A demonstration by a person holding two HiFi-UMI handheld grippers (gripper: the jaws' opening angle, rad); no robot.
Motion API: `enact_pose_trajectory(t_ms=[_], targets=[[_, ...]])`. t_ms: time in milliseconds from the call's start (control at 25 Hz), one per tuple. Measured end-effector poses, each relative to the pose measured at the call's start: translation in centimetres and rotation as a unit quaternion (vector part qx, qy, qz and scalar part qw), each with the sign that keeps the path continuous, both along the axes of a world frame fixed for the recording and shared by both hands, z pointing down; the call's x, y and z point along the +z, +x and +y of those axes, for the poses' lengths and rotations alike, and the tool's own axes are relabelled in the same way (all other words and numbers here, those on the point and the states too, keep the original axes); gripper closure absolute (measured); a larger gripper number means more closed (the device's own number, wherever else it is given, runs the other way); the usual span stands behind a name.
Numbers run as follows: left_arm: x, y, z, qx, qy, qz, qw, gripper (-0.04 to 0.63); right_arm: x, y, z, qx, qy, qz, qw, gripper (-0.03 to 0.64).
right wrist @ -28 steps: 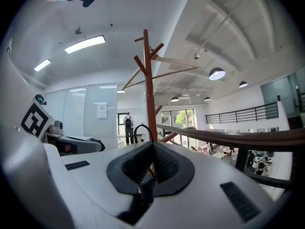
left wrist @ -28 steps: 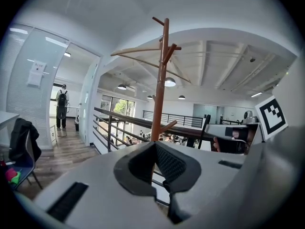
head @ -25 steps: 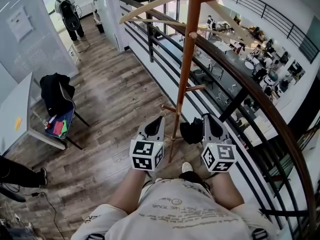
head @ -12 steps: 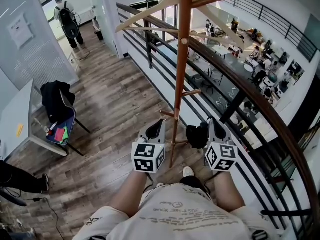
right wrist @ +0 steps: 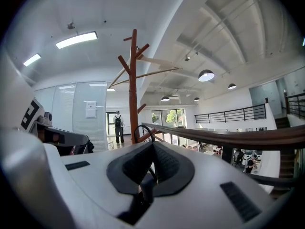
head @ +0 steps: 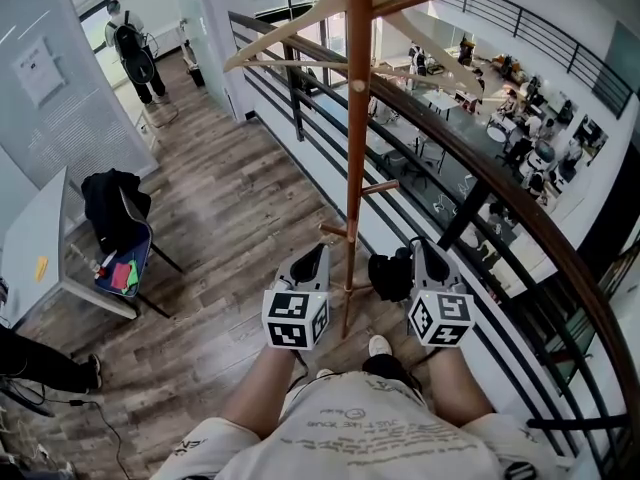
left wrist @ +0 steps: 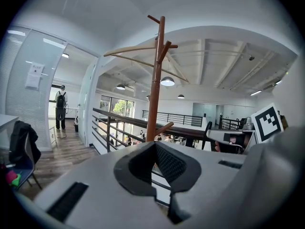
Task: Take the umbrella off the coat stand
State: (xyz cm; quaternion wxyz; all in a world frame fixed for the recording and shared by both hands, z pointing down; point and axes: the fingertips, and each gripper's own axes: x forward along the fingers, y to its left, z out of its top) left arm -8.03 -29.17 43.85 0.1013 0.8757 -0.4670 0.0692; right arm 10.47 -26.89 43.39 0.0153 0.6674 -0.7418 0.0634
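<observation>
The brown wooden coat stand (head: pixel 352 168) rises between my two grippers; its pole also shows in the left gripper view (left wrist: pixel 153 99) and the right gripper view (right wrist: pixel 133 89). A black folded umbrella (head: pixel 388 276) hangs low beside the pole, against the tip of my right gripper (head: pixel 418 251). The jaws of the right gripper (right wrist: pixel 152 149) are closed on a dark part of the umbrella (right wrist: pixel 145 190), and its black strap loop (right wrist: pixel 143 129) stands above them. My left gripper (head: pixel 318 253) sits left of the pole, with the left gripper (left wrist: pixel 155 149) shut and holding nothing.
A dark railing (head: pixel 520 218) with a wooden top rail runs close on the right, above an open lower floor. Wooden hangers (head: pixel 290 33) hang at the stand's top. A chair with a black jacket (head: pixel 115 203) and a table (head: pixel 30 238) stand at left. A person with a backpack (head: pixel 130 48) is far off.
Both grippers stay at about the same place beside the pole. The umbrella stays at the right gripper's tip and has shifted slightly right of the pole. The head view has tilted a little.
</observation>
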Motion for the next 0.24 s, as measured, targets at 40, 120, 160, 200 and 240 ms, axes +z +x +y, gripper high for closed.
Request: enact_pose_trajectory(t_ms=[40, 120, 160, 200, 240], targets=[[0.05, -0.04, 0.04, 0.000, 0.000, 0.000, 1.0000, 0.591, 0.01, -0.07, 0.02, -0.001, 0.000, 0.000, 1.000, 0.614], [0.11, -0.15, 0.11, 0.000, 0.001, 0.000, 1.0000, 0.591, 0.08, -0.26, 0.07, -0.003, 0.000, 0.001, 1.000, 0.614], [0.15, -0.21, 0.13, 0.000, 0.001, 0.000, 1.0000, 0.591, 0.12, -0.35, 0.10, -0.003, -0.001, 0.002, 1.000, 0.614], [0.19, -0.27, 0.16, 0.000, 0.001, 0.000, 1.0000, 0.591, 0.16, -0.45, 0.12, -0.003, -0.001, 0.002, 1.000, 0.614], [0.23, -0.34, 0.18, 0.001, 0.000, 0.000, 1.0000, 0.591, 0.21, -0.54, 0.14, -0.004, -0.002, 0.002, 1.000, 0.614]])
